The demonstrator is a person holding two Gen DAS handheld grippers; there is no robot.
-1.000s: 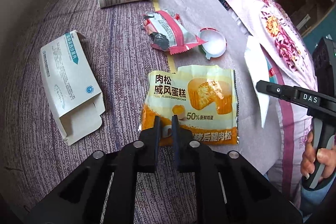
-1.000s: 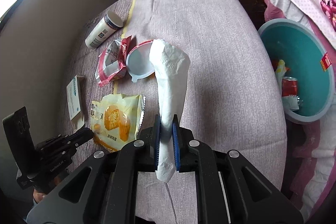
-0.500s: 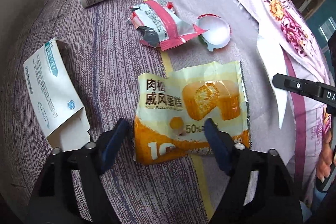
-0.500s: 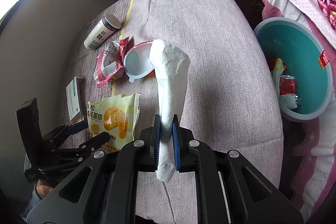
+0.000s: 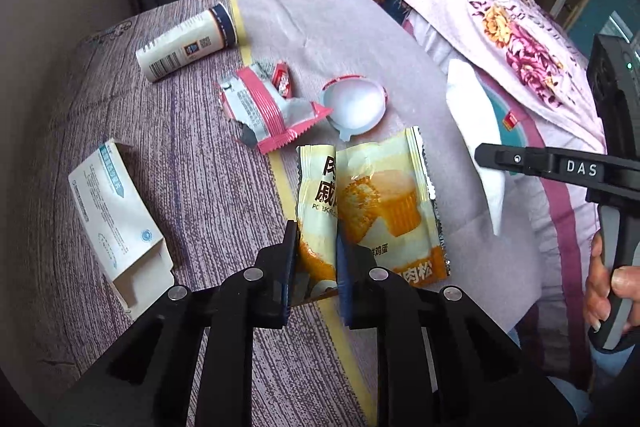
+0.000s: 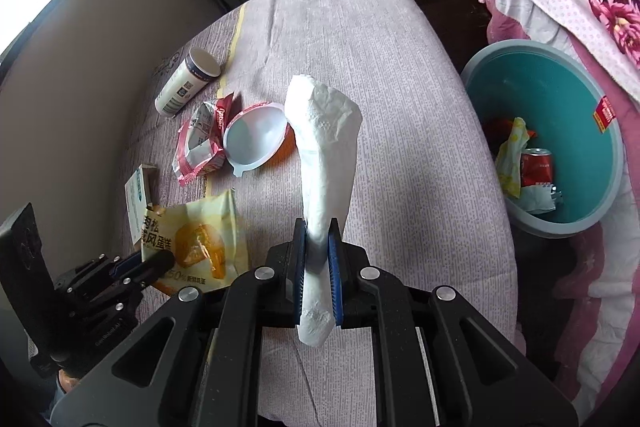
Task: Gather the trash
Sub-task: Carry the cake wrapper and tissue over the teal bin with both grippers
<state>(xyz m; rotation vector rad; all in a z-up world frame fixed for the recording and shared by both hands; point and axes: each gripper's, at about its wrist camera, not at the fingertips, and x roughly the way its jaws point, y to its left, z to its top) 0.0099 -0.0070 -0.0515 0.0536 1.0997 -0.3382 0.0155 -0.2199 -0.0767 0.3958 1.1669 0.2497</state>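
Observation:
My left gripper (image 5: 317,247) is shut on the near edge of the yellow cake wrapper (image 5: 376,203), which buckles between the fingers and lifts off the purple tablecloth. The wrapper also shows in the right wrist view (image 6: 200,239) with the left gripper (image 6: 156,261) on it. My right gripper (image 6: 317,247) is shut on a white tissue (image 6: 326,155) and holds it upright above the table; the tissue also shows in the left wrist view (image 5: 476,131). The teal trash bin (image 6: 600,195) stands on the floor to the right of the table.
On the table lie a white bottle (image 5: 188,43), a pink-and-white wrapper (image 5: 264,107), a round white lid (image 5: 356,101) and an open white carton (image 5: 116,223). The bin holds a red can (image 6: 536,165) and scraps. A floral cloth (image 5: 516,39) hangs at the right.
My left gripper opened wide around the yellow wrapper, then closed on its near edge and crumpled it. My right gripper has kept hold of the tissue, almost still.

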